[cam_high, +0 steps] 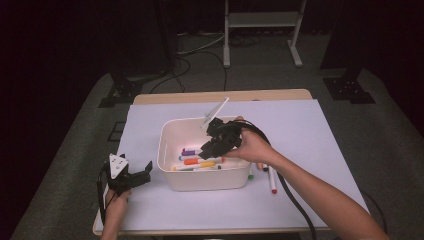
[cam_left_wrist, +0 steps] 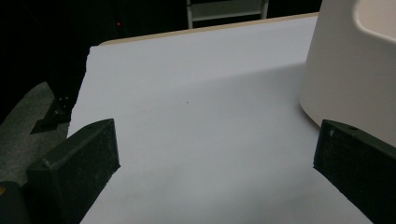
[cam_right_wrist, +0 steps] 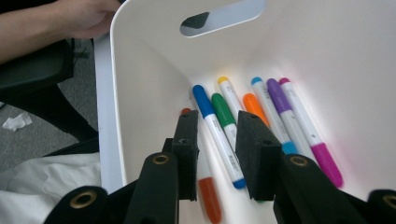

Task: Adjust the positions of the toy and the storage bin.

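A white bin [cam_high: 205,179] stands mid-table and holds several coloured markers [cam_high: 200,162]. My right gripper [cam_high: 210,145] reaches down into it from the right. Along its jaws, my right gripper [cam_right_wrist: 217,149] stands slightly open above the markers with nothing between the pads. Under it lie a blue-capped marker [cam_right_wrist: 210,116], a green one [cam_right_wrist: 223,112] and a purple one [cam_right_wrist: 280,100], among others. My left gripper [cam_high: 127,169] rests on the paper left of the bin. The left gripper [cam_left_wrist: 217,154] is wide open and empty, and the bin wall [cam_left_wrist: 345,74] is near its right jaw.
White paper [cam_high: 320,140] covers the table. Two loose markers [cam_high: 272,182] lie on it just right of the bin, beside the right forearm. A slim white thing [cam_high: 216,111] sticks up at the bin's far rim. Dark stands and cables fill the floor behind.
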A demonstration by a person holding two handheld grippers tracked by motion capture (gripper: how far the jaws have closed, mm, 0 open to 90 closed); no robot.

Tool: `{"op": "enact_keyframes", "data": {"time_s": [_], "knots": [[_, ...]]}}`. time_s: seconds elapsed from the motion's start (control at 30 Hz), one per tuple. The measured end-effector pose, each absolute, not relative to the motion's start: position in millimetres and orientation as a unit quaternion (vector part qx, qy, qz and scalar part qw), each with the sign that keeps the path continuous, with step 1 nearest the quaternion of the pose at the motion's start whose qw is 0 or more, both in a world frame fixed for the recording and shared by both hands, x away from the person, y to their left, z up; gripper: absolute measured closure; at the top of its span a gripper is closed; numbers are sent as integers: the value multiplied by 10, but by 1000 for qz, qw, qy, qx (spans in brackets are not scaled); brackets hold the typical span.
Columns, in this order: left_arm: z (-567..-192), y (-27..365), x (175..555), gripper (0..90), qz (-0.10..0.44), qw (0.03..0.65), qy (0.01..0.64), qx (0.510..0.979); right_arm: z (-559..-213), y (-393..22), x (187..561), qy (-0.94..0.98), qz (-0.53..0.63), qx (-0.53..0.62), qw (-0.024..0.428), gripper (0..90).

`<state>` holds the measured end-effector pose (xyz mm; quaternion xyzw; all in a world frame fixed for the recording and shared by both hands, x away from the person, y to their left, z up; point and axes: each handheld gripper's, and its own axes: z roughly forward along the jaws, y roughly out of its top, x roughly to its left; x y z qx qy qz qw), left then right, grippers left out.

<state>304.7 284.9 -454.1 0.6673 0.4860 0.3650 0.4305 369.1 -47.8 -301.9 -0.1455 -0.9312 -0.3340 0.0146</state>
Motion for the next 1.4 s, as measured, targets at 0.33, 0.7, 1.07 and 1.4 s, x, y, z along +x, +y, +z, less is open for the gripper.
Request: {"op": "enact_keyframes", "data": {"time_s": [0.33,0.7,1.07,1.4], "knots": [[-4540,2848,3047,0,366,429,485,669,-2828,-1144,3649,-911,-366,-191,-18,639],[-4540,2846,3044,0,367,427,484,670,-2939,-1815,3614,-888,-379,-256,-42,616],[-4541,2846,3046,0,368,427,484,669,-3423,-2279,3603,-877,-354,-322,-45,599],[-4541,2845,3047,0,368,426,485,669,-4064,-2412,3541,-872,-311,-377,-40,548]]}}
